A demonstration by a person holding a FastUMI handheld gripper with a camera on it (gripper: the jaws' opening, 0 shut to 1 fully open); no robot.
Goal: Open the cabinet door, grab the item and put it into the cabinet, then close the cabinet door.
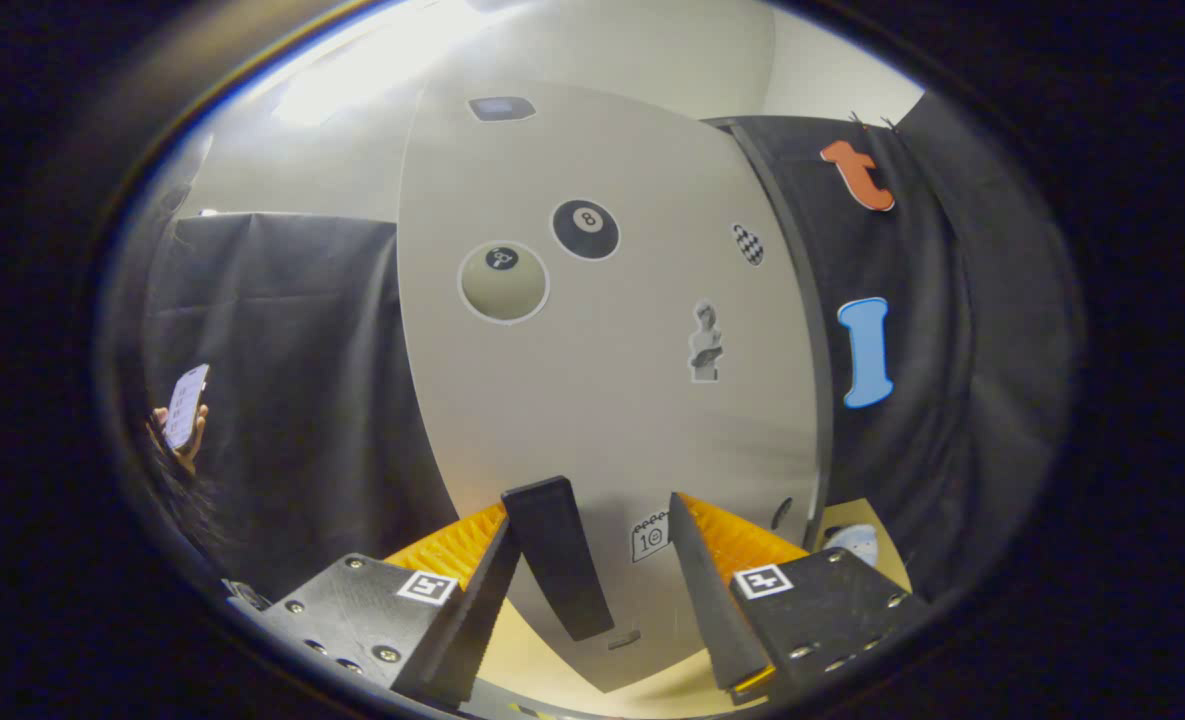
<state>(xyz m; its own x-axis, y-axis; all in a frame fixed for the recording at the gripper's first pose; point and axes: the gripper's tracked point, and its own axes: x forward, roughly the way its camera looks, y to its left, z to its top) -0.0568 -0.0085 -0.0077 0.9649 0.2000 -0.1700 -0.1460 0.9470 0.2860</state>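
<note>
Gripper view. The gripper (592, 540) stands close against the grey cabinet door (602, 400), its fingers spread apart. A dark upright handle (557, 555) on the door sits between them, near the left finger. I cannot tell whether either finger touches it; both do not press on it, so nothing is gripped.

The door carries stickers: an eight-ball sticker (585, 229), a pale round ball sticker (503, 282), a small bust sticker (705, 342), a checkered sticker (748, 244) and a calendar sticker (650, 537) just beyond the fingertips. The door seems to stand at an angle, its dark edge toward the right; whether it is open or shut I cannot say.

Item to be stowed: not identifiable. A pale blue-white object (852, 543) lies on the yellowish tabletop (552, 660) past the door's right edge; it may be the item, but it is too small to tell.

Cabinet contents: the interior is hidden behind the door, so nothing can be noted.

A hand holding a phone (184, 405) is off to the left, well apart from the door.

Risks, as judged:
- Closing off-centre could let the handle slip out of the fingers.
- Pulling straight rather than along the hinge arc could lose the hold or strain the door.
- A swinging door could sweep the pale object.
</note>
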